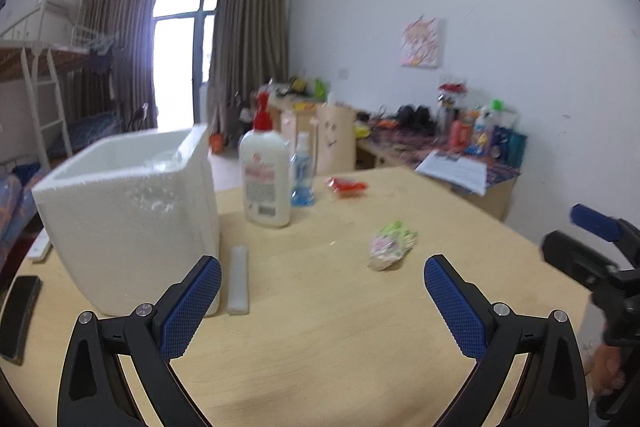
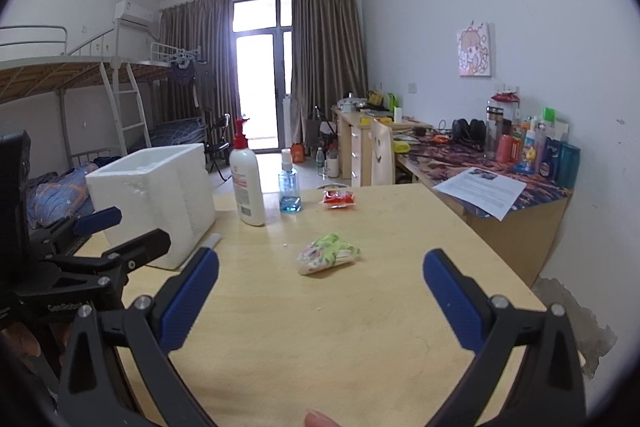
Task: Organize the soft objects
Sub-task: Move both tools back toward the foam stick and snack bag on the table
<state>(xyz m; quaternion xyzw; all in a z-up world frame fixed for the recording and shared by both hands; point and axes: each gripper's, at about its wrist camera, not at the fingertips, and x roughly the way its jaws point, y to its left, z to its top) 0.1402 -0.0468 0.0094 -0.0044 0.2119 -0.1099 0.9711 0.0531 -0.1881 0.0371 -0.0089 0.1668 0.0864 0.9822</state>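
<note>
- Meanwhile, both claws hover spread and empty above the counter (image 2: 360, 327): the left claw (image 1: 322, 307) close beside the white foam box (image 1: 132, 211), the right claw (image 2: 320, 303) further right of the box.
- Two soft packets wait right of the foam box: a green-and-pink pouch (image 2: 328, 253) mid-counter, well apart from the box, and a red pouch (image 2: 338, 197) beyond it, near the counter's far edge.
- Just right of the box stand a tall lotion bottle (image 2: 247, 183) and a small blue spray bottle (image 2: 289, 187); a reach for the red pouch that swings wide could likely tip either one.
- A crinkly pouch may slide away or slip free if only its edge is pinched, and the light foam box could shift if a claw knocks its wall.
- A pale foam strip (image 1: 238, 279) lies against the box's right base, where it could catch a low-moving claw.
- The box's inside is mostly hidden; something clear and glossy shows at its rim in the left wrist view, too blurred to name.
- Pouch contents stay unreadable, and a dark flat item (image 1: 18, 319) left of the box is cut off.
</note>
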